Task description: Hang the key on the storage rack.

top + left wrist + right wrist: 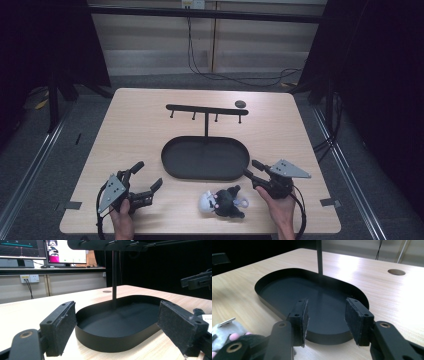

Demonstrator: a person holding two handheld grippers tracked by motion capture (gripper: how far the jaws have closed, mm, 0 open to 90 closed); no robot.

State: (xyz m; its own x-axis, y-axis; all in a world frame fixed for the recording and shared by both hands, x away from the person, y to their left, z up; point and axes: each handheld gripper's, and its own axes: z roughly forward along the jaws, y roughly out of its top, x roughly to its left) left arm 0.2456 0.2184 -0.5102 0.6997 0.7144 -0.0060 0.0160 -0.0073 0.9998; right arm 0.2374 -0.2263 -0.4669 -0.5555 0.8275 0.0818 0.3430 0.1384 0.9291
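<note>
One soft toy (221,202), black and white with a small loop, lies on the table (135,125) just before the tray (205,158); it looks light and squashy, best pinched by its body. Right gripper (252,176) half-open, empty; left gripper (147,177) wide open, empty.

Brightness: we see the bench (150,130) evenly lit from above, while the room at both sides stays very dark.
Glare: we notice a pale shine on the wood beyond the tray (287,290) in the right gripper view.
Shadows: soft and short, under the plush toy (222,202).
Sharpness: the high view is a little soft; the near jaws look slightly blurred.
Screens: the monitors (42,251) glow bright.
</note>
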